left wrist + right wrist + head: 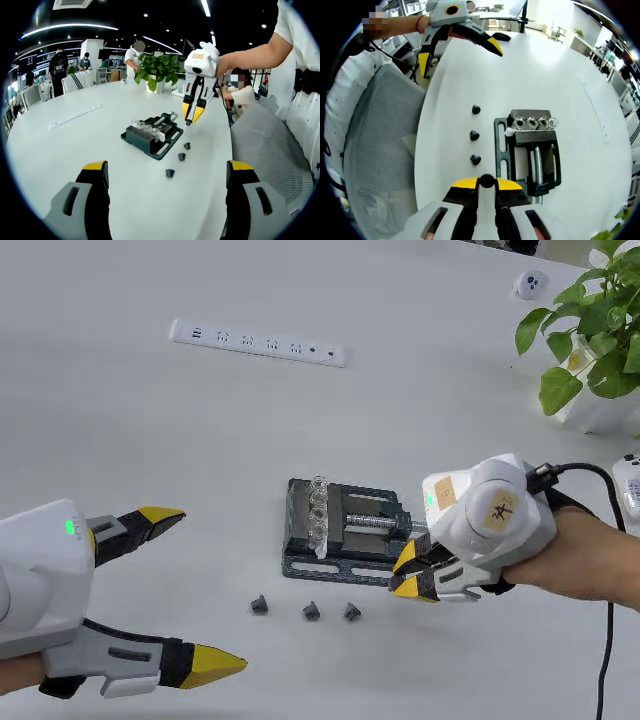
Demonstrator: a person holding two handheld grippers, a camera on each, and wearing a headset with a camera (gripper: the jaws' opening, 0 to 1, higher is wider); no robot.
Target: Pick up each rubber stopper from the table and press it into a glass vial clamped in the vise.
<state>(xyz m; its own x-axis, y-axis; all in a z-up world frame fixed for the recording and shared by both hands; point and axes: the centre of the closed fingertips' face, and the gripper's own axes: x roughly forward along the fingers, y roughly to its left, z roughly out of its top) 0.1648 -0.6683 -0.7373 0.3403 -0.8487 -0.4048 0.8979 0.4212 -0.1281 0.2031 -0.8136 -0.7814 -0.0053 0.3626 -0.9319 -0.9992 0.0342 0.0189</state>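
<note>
Right hand-held gripper (pixel 403 574) white, yellow-tipped; black cable (pixel 607 640).

White table (pixel 150 460): vise (pixel 345 540), three stoppers (pixel 311 611) in row beside it, power strip (pixel 257 342) beyond, potted plant (pixel 595 400).

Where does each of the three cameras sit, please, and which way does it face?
Head view: on the headset, facing forward and down at the vise holding glass vials; the open left gripper, the right gripper and a forearm show.
Left gripper view: on the left gripper, facing across the table at the vise; its own jaws rise wide apart.
Right gripper view: on the right gripper, looking down past its jaws, shut on a rubber stopper.
Shared: all three show the vise and three loose stoppers.
</note>
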